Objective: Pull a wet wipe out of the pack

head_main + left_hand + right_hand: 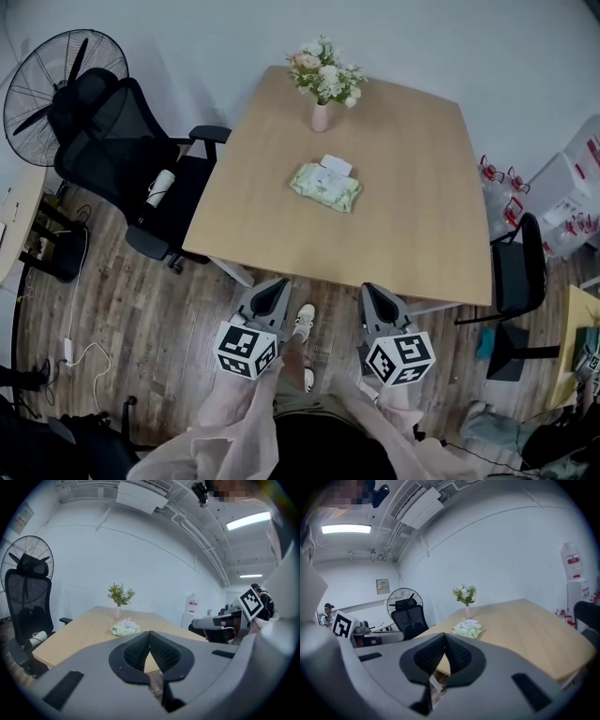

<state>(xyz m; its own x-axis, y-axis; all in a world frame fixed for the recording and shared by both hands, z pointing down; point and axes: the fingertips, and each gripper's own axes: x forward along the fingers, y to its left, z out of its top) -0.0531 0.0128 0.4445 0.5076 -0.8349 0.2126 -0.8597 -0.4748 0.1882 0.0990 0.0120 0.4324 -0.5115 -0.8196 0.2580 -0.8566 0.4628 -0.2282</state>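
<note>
Wet wipe pack [325, 187] sitting on the bench [412, 197] near the flower vase [321, 116]. Left gripper [279, 283] and right gripper [368, 287] well short of it, fingers [132, 654] pinched together, nothing held.

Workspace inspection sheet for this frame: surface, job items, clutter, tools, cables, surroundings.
Surface: wooden table, light top.
Job's things: wipe pack lies mid-table, with a white flap at its far side.
Clutter: flower vase stands behind the pack.
Grippers: left tool and right tool are both shut, empty, short of the table's near edge.
Cables: white cable on the floor, left.
Surroundings: black chair and fan left; second chair right.
</note>
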